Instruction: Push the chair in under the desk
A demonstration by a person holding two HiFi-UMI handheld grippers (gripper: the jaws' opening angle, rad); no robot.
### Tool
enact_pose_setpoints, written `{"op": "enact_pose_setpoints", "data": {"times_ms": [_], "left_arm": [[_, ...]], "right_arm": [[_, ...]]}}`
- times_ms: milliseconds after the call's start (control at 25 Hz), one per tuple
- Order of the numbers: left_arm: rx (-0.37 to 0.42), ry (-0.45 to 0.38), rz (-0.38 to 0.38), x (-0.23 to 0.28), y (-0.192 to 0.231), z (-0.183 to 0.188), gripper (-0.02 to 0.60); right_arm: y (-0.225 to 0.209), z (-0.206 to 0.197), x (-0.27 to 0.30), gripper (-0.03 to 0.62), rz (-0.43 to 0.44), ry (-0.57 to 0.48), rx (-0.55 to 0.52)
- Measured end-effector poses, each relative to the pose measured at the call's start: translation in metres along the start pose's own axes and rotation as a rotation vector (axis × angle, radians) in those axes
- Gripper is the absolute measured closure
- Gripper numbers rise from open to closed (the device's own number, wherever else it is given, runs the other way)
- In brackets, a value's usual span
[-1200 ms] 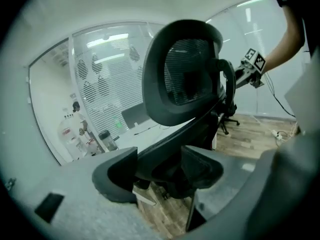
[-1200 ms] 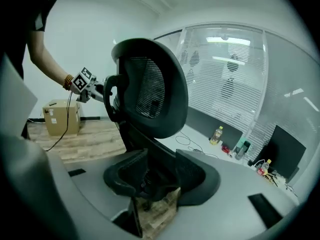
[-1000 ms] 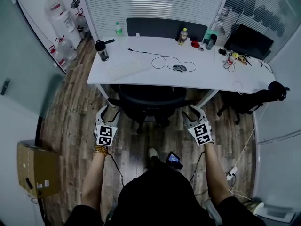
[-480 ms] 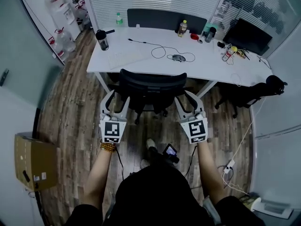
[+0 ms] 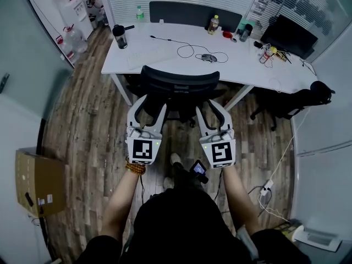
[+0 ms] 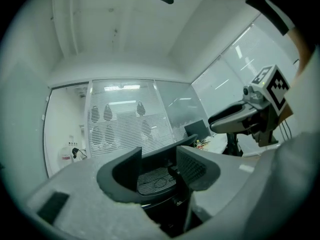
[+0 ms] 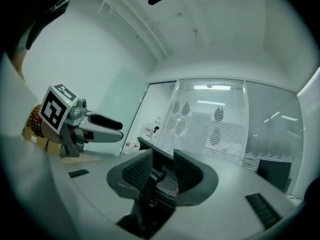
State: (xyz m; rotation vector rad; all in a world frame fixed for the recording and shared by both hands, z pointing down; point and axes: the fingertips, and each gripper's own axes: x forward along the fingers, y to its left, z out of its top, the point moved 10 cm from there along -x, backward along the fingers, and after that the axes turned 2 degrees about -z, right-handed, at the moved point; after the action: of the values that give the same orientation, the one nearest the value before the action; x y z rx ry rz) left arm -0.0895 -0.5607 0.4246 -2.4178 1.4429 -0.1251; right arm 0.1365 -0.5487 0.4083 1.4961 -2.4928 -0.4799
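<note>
At the counter's [image 5: 165, 59] near edge, head view: the chair [image 5: 179, 84] stands backrest outward. Left claw [image 5: 147, 108] and right claw [image 5: 212, 110] flank its rear, apparently for an even shove.

Left gripper view: jaws spread, lately closing, with the backrest between them and no contact evident.

Right gripper view: likewise.

No legible writing; only square markers [image 5: 142, 150].

Chair [image 5: 179, 84] seat hidden under its back, small items [image 5: 213, 24] on desk [image 5: 242, 65] perhaps bottles, unclear
</note>
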Motion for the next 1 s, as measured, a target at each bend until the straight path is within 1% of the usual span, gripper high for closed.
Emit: {"op": "enact_pose_setpoints", "data": {"times_ms": [120, 320, 560, 680, 760, 800, 880, 1000], "left_arm": [[-0.013, -0.023, 0.009, -0.006, -0.006, 0.004, 0.371], [-0.064, -0.044, 0.052, -0.011, -0.015, 0.011, 0.377], [-0.12, -0.055, 0.074, -0.019, -0.025, 0.009, 0.406], [-0.114, -0.047, 0.062, -0.024, -0.031, 0.003, 0.451], [-0.112, -0.044, 0.061, -0.025, -0.034, -0.001, 0.551], [-0.118, -0.042, 0.059, -0.025, -0.035, -0.002, 0.577], [-0.116, -0.042, 0.048, -0.024, -0.037, -0.005, 0.581], [-0.112, -0.039, 0.039, -0.021, -0.039, -0.008, 0.581]], "right_arm": [[0.013, 0.003, -0.005, 0.482, -0.039, -0.01, 0.008], [0.03, 0.003, -0.009, 0.487, -0.1, -0.012, 0.015], [0.05, 0.001, -0.009, 0.496, -0.114, 0.007, 0.059], [0.055, -0.003, -0.01, 0.528, -0.115, 0.022, 0.052], [0.057, -0.007, -0.011, 0.568, -0.122, 0.041, 0.032], [0.057, -0.009, -0.011, 0.594, -0.129, 0.049, 0.041], [0.059, -0.011, -0.012, 0.595, -0.134, 0.06, 0.063], [0.062, -0.012, -0.012, 0.595, -0.129, 0.067, 0.068]]}}
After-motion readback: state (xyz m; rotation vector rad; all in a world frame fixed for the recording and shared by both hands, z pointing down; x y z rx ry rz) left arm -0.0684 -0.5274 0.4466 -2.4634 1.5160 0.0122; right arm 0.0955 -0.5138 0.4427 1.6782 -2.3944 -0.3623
